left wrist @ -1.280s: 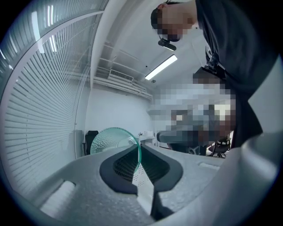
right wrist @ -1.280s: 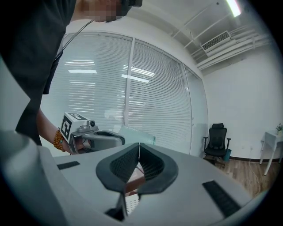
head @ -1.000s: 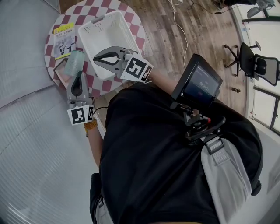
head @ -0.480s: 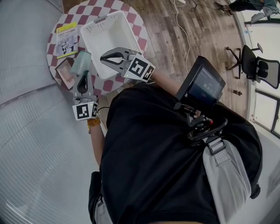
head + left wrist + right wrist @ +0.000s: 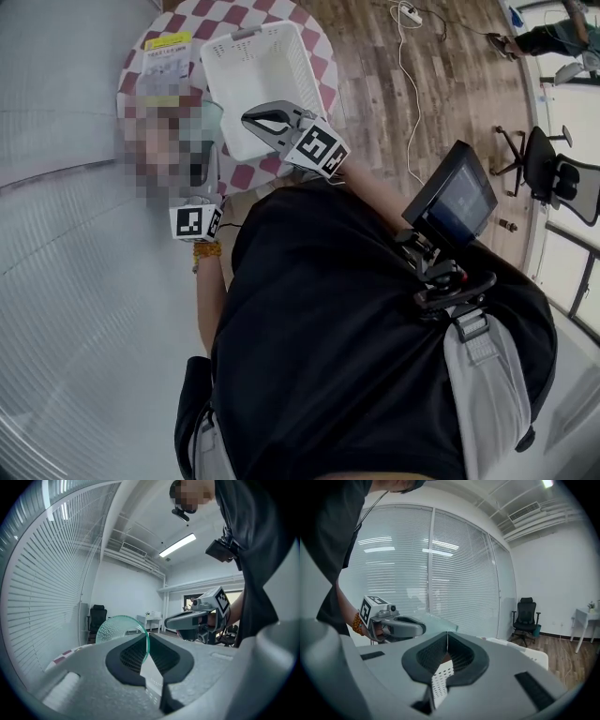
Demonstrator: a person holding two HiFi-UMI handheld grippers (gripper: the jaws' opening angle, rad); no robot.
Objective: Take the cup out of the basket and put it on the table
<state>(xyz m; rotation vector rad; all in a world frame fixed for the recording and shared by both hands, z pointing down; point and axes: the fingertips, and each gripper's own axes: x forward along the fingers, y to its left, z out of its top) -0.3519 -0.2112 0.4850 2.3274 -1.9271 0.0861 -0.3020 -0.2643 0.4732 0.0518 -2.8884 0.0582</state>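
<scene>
- Broadly, the round checked table [image 5: 323, 52] fills the upper left of the head view. Its near edge lies close under both grippers, so a cup put down there could roll off onto the floor.
- Next is the white basket [image 5: 267, 80], at the top centre of that view. It looks empty.
- Then the right gripper [image 5: 447, 637], at the basket's lower edge. Its fingers are pressed together with the perforated basket wall between them. A tug here would drag the basket across the cloth, perhaps into the cup.
- The left gripper [image 5: 148, 638] is left of the basket, its fingers pinching one thin side of the cup's wall.
- Smallest is the greenish, see-through cup [image 5: 117, 627]. It is out of the basket and tilted in that pinch, over the table's left part — I cannot tell whether it touches the cloth. With such a narrow hold it could swing or slip, and if let go while tilted it would likely tip over.
</scene>
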